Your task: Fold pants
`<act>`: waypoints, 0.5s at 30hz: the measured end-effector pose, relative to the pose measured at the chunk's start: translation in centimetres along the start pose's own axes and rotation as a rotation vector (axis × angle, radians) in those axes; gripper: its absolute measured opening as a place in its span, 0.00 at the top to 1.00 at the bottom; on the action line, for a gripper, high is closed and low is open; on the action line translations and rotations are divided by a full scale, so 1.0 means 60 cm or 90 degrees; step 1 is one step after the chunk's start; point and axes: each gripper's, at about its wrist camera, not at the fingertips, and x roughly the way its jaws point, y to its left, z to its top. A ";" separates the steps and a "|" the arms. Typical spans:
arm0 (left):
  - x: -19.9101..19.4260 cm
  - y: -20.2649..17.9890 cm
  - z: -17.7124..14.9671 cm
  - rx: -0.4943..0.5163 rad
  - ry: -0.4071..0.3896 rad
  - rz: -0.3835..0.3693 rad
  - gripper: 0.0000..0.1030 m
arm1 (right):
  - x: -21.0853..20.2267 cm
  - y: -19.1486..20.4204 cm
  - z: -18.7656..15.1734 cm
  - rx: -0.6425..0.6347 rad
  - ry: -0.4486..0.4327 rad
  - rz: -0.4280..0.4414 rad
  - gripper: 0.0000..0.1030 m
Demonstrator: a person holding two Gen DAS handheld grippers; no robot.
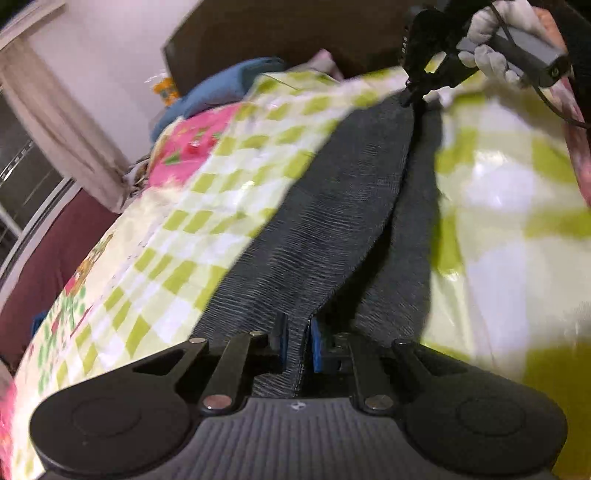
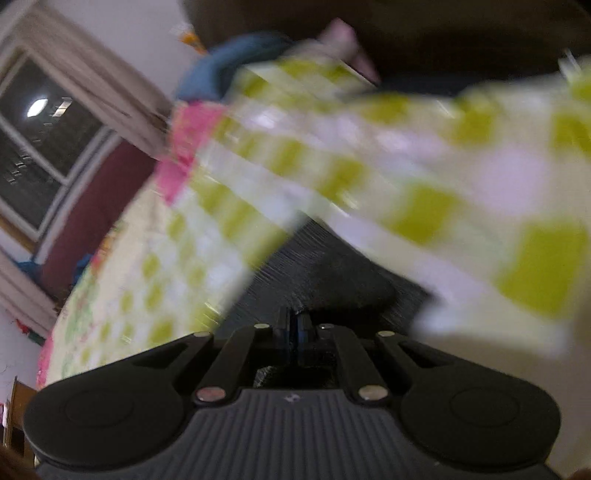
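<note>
Dark grey pants (image 1: 332, 221) lie stretched in a long band across a green-and-white checked bed cover (image 1: 207, 184). At the near end my left gripper (image 1: 297, 343) is shut on them, its blue pads pressing a fold of the cloth from both sides. At the far end my right gripper (image 1: 408, 98), held by a gloved hand (image 1: 491, 44), pinches the other end. The right wrist view is blurred. There my right gripper (image 2: 293, 332) has its pads together at the edge of the pants (image 2: 325, 266), which lie on the bed cover (image 2: 406, 166).
A blue cushion or blanket (image 1: 221, 88) lies at the head of the bed against a dark headboard (image 1: 295, 29). A curtain (image 1: 55, 129) and a window (image 2: 37, 147) are at the left. A pink floral border (image 1: 192, 144) edges the cover.
</note>
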 end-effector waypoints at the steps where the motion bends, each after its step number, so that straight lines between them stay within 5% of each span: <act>1: 0.002 -0.005 0.000 0.008 0.006 0.001 0.71 | 0.006 -0.011 -0.005 0.012 0.006 0.006 0.96; 9: 0.015 -0.012 0.005 0.021 0.024 0.011 0.71 | 0.037 -0.045 0.016 0.107 -0.012 0.073 0.82; 11: 0.017 -0.010 0.007 0.018 0.025 0.000 0.71 | 0.041 -0.041 0.024 0.101 -0.023 0.059 0.85; 12: 0.014 -0.008 0.006 0.017 0.025 -0.008 0.73 | 0.039 -0.037 0.029 0.088 -0.029 0.044 0.95; 15: -0.007 -0.002 0.007 0.024 0.017 -0.029 0.79 | 0.000 -0.029 0.032 0.067 -0.045 0.084 0.96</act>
